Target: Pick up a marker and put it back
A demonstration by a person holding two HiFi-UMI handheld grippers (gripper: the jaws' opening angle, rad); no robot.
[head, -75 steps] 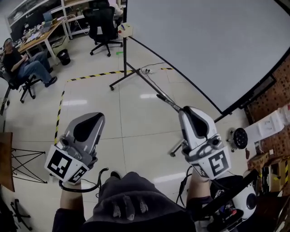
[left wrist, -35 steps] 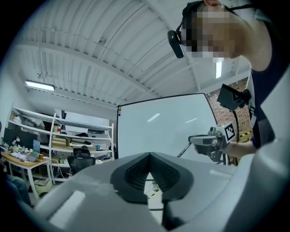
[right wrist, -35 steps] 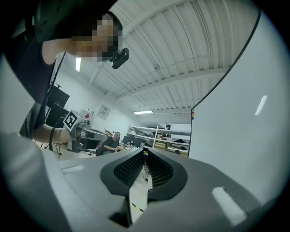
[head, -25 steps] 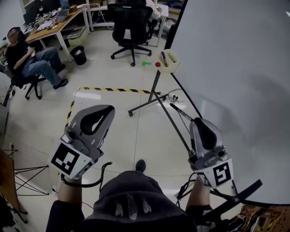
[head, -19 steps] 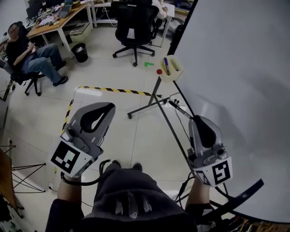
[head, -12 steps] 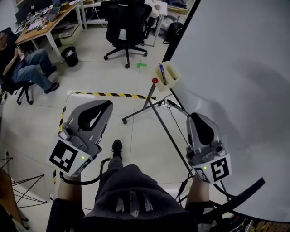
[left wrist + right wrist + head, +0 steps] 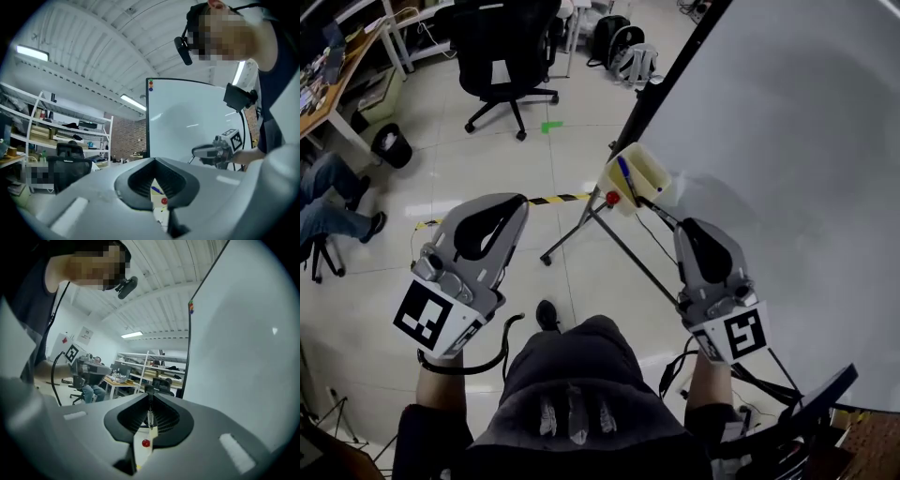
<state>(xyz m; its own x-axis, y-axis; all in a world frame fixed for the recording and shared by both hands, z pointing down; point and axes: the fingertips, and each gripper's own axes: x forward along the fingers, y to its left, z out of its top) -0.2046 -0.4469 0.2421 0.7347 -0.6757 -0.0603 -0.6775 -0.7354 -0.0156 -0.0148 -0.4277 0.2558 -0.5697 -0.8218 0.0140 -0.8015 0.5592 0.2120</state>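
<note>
The tray point(image 7: 645, 180) holding the blue marker point(image 7: 623, 173) has drawn nearer and now sits just ahead-left of the right claw point(image 7: 686, 226). Both it and the left claw point(image 7: 522, 201) are pinched narrow and empty; the pickup looks imminent.

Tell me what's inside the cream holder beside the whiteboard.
A blue marker stands tilted in the holder. Its lower end is hidden by the holder's wall. Whether anything else lies at the bottom cannot be seen.
</note>
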